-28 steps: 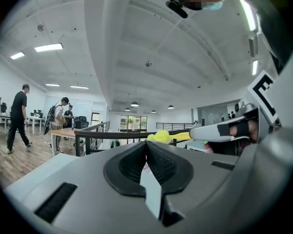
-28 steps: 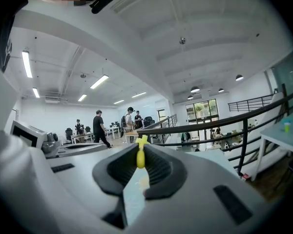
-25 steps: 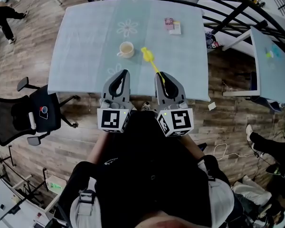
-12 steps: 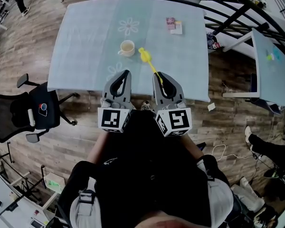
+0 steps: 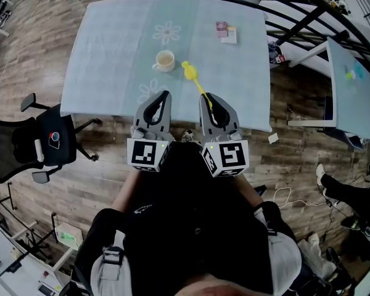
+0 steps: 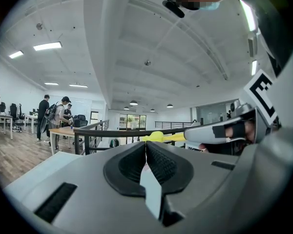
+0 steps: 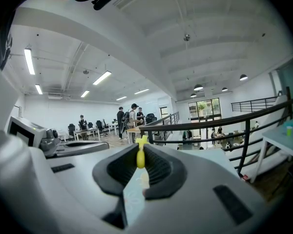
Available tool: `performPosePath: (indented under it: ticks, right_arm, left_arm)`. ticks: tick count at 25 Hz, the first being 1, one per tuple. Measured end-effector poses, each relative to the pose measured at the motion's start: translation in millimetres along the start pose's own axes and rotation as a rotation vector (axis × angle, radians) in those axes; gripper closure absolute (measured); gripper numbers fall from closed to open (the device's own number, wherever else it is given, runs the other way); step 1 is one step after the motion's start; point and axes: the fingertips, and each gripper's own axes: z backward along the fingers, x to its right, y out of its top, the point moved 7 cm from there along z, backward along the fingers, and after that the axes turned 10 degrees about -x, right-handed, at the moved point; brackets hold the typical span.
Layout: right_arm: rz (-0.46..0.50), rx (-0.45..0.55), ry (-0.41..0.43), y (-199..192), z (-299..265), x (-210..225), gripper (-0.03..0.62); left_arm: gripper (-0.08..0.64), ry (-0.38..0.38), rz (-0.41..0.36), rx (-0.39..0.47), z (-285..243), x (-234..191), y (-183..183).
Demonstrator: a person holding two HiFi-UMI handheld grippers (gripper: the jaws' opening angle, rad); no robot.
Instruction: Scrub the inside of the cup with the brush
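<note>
Cup [image 5: 164, 61] stands upright on the table [image 5: 105, 54], approx. at its ctr, mouth up, handle to the picture's left; its inside is too small to read. Brush [image 5: 190, 72] is yellow. Its head sits just right of the cup, near but apart, and I can't tell if it touches the cloth. The thin handle runs back toward the person into the right gripper [image 5: 205, 97]. In the right gripper view the jaws are clamped on that handle, pads pressing it from both sides, w/ the handle seen end-on btw them. Left gripper [image 5: 162, 95] is held beside the right one at the near table edge, both pointing across the table, the left roughly toward the cup. In the left gripper view its jaws are closed flat together w/ nothing btw them, and the brush shows off to the right, sticking out of the right gripper. Two small packets [image 5: 225, 33] lie on the far right part of the table, well apart from the cup. A black chair [image 5: 24, 147] stands on the wood floor left of the table. People [image 7: 129, 115] stand at desks in the bg.
</note>
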Motion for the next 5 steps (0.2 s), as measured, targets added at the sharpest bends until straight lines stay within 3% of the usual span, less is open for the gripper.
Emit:
performPosePath:
  ticks: [5]
  right_arm:
    - [-0.004,-0.004,-0.007,-1.1,-1.0,-0.6,0.554]
  left_arm:
    - [0.546,-0.006,0.008,-0.013,0.5,-1.3,-2.7]
